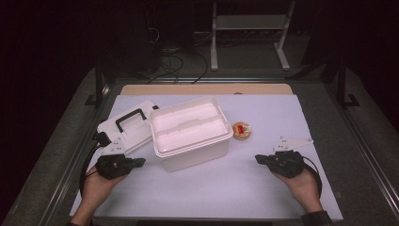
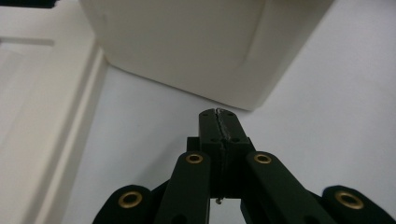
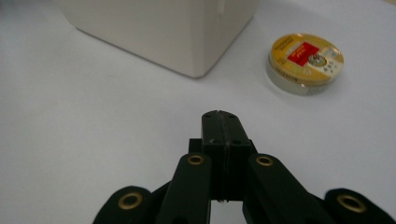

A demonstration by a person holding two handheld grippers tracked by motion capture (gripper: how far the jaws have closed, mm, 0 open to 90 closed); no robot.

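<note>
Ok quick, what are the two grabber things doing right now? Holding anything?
Left gripper: closed, holding nothing, near the white box.
Right gripper: closed, holding nothing, above the table's white sheet.

left gripper [image 1: 140, 162]: black body, boxy, short snout of two black jaws
right gripper [image 1: 260, 158]: same build, black, matte
top plates: pale grey three-cornered plate [image 1: 113, 147] on the left unit, another plate [image 1: 291, 143] on the right one
cables: black cable [image 1: 85, 170] loops off the left unit; second black cable [image 1: 315, 170] curves round the right one
linkage, left gripper view: two black arms per side, brass-coloured pivot rings [image 2: 194, 158], small dark screw holes near the jaw block
linkage, right gripper view: identical, brass rings [image 3: 195, 160]
sleeve: dark cuff [image 1: 316, 218] at right wrist
</note>
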